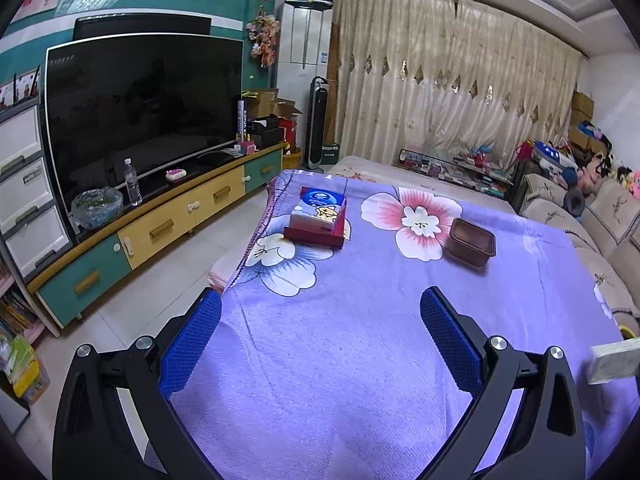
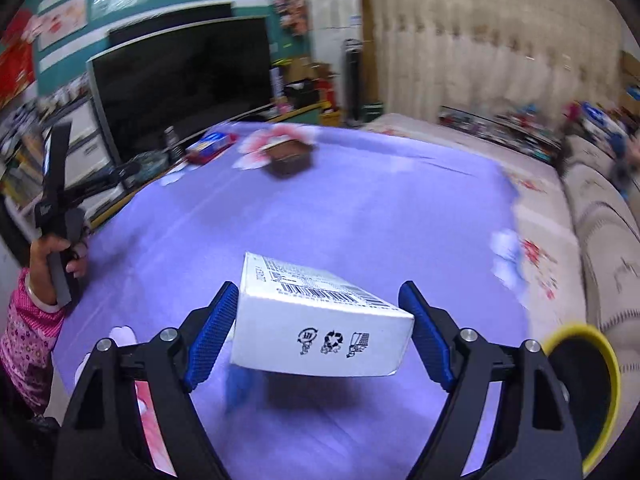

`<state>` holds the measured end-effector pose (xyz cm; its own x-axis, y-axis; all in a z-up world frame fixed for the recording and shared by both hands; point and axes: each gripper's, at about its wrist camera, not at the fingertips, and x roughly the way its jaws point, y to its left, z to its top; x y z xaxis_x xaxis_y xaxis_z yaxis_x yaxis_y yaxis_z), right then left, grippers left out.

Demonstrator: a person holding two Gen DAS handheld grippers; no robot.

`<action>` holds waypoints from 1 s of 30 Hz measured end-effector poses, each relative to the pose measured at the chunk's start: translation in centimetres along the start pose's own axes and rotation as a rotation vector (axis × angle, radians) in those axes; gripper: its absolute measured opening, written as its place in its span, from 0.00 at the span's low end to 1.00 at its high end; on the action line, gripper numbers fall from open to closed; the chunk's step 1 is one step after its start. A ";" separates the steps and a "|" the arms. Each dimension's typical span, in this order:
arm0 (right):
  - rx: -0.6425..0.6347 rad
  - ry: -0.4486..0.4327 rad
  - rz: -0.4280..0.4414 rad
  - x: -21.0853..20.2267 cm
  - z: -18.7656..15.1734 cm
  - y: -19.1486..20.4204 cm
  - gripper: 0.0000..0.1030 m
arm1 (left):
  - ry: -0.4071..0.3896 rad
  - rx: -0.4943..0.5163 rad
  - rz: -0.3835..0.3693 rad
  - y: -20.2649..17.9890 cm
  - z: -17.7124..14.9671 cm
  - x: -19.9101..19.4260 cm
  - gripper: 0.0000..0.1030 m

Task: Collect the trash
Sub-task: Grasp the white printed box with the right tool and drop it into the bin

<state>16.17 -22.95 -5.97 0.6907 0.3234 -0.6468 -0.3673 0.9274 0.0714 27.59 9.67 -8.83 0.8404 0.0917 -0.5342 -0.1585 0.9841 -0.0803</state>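
My right gripper (image 2: pixel 316 328) is shut on a white cardboard box (image 2: pixel 320 328) with a barcode and recycling marks. Its blue pads press on the box's two ends, and the box hangs above the purple flowered blanket (image 2: pixel 360 216), casting a shadow on it. The box's end also shows at the right edge of the left wrist view as the white box (image 1: pixel 614 362). My left gripper (image 1: pixel 320 320) is open above the blanket, with nothing between its fingers. A brown plastic tub (image 1: pixel 472 242) stands farther back on the blanket.
A yellow-rimmed bin (image 2: pixel 580 392) sits low at the right, beside the sofa (image 2: pixel 600 240). A red tray with a tissue pack (image 1: pixel 320 220) lies at the blanket's far left. A TV stand (image 1: pixel 160 224) runs along the left. A hand in a pink sleeve (image 2: pixel 52 252) holds the other gripper.
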 end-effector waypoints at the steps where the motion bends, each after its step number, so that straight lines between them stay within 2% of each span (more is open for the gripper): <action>1: 0.026 -0.014 -0.030 -1.0 -0.5 -1.0 0.75 | 0.001 0.006 0.000 -0.1 0.0 0.1 0.95; 13: 0.354 -0.090 -0.299 -7.0 -5.4 -13.7 0.75 | 0.011 0.084 -0.010 -1.9 -0.5 0.4 0.95; 15: 0.404 -0.094 -0.373 -7.7 -6.2 -15.9 0.74 | 0.010 0.097 -0.011 -2.1 -0.6 0.5 0.95; 18: 0.486 -0.097 -0.419 -8.3 -7.5 -19.0 0.73 | 0.012 0.105 -0.016 -2.3 -0.6 0.5 0.95; 23: 0.550 -0.043 -0.512 -7.3 -9.6 -22.9 0.73 | 0.026 0.111 -0.030 -2.4 -0.7 0.6 0.95; 28: 0.595 0.020 -0.551 -4.9 -10.5 -26.1 0.74 | 0.034 0.143 -0.044 -3.1 -0.9 0.8 0.95; 30: 0.608 0.031 -0.573 -4.4 -10.8 -26.5 0.79 | 0.033 0.161 -0.053 -3.6 -1.0 0.7 0.95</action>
<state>16.18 -51.01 -13.18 0.6477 -0.2266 -0.7274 0.4420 0.8894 0.1166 28.27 6.05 -9.77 0.8273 0.0364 -0.5606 -0.0269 0.9993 0.0253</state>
